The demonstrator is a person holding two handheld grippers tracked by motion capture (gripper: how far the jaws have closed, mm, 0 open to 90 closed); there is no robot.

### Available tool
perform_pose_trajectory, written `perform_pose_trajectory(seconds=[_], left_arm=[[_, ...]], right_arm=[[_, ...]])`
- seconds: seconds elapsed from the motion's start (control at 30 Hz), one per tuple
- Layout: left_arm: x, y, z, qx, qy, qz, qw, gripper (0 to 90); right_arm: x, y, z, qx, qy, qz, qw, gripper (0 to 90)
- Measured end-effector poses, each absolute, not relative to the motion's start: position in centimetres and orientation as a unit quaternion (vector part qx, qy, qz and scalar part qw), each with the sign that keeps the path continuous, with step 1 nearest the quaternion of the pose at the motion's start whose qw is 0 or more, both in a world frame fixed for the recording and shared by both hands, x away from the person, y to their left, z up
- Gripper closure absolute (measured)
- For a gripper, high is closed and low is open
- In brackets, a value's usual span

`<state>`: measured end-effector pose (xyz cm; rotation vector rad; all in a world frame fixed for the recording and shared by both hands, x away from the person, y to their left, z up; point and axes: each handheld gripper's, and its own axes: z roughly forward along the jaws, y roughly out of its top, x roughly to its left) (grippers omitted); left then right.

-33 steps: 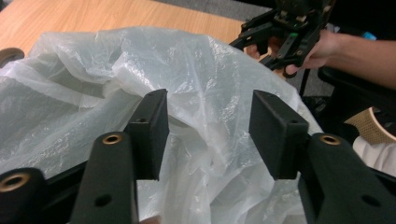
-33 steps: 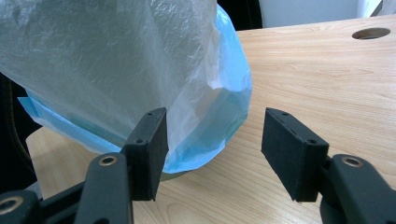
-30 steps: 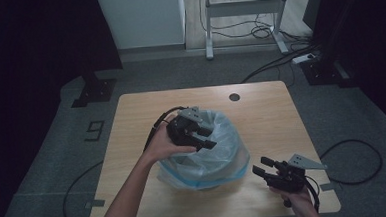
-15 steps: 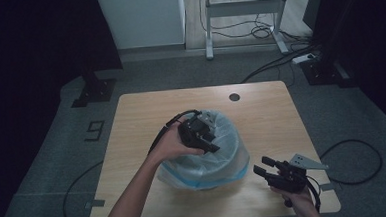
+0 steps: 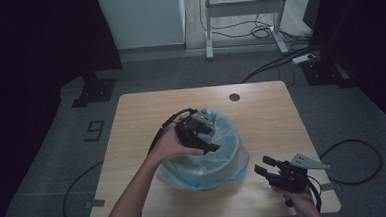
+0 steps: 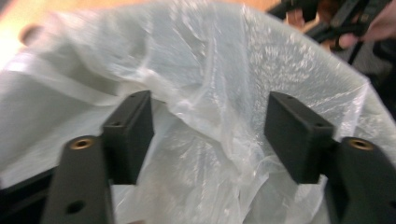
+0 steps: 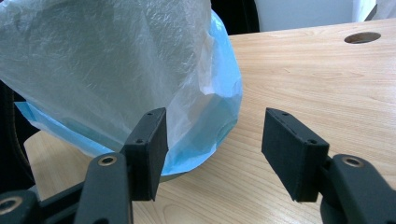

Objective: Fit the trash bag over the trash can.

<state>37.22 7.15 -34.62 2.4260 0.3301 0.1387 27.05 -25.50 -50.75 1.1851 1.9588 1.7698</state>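
Toward the front edge of the desk (image 5: pixel 141 111), about midway between its left and right edges, stands a bin (image 5: pixel 210 180) lined with a thin plastic bag (image 5: pixel 223 147). That bag is translucent and whitish, crinkled all over, with a pale blue band where it folds down over the bin's outside and bulges near the base. From the right gripper view the bag (image 7: pixel 116 60) rises as a cloudy, creased dome above the blue fold, which rests on the wood. From the left gripper view the film (image 6: pixel 219 93) looks glossy and rumpled, bunched into folds between the jaws.

Over the top of the bag on its left side hangs the left gripper (image 5: pixel 200 135), held in the person's left hand (image 5: pixel 169 144); its jaws have just been opening and stand apart, with loose film between them but the pads (image 6: pixel 128 135) not pressing it.

Near the front right corner of the desk, the right gripper (image 5: pixel 265 166) sits low and apart from the bag, its jaws spread with nothing between them.
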Motion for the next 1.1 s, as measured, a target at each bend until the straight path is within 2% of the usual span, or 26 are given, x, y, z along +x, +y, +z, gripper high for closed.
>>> perform_pose_trajectory(seconds=[0.17, 0.57, 1.1], left_arm=[[36.4, 9.6, -34.0, 0.907, 0.155, 0.079, 0.383, 25.3], [33.8, 15.1, -33.9, 0.858, 0.213, 0.116, 0.453, 23.4], [29.4, 21.4, -35.9, 0.827, 0.259, 0.149, 0.476, 23.6]], right_arm=[[27.1, -25.5, -50.7, 0.408, 0.674, 0.601, 0.131, 38.9], [27.2, -25.3, -50.9, 0.413, 0.688, 0.576, 0.158, 35.6], [27.3, -25.6, -51.1, 0.422, 0.689, 0.563, 0.172, 35.4]])
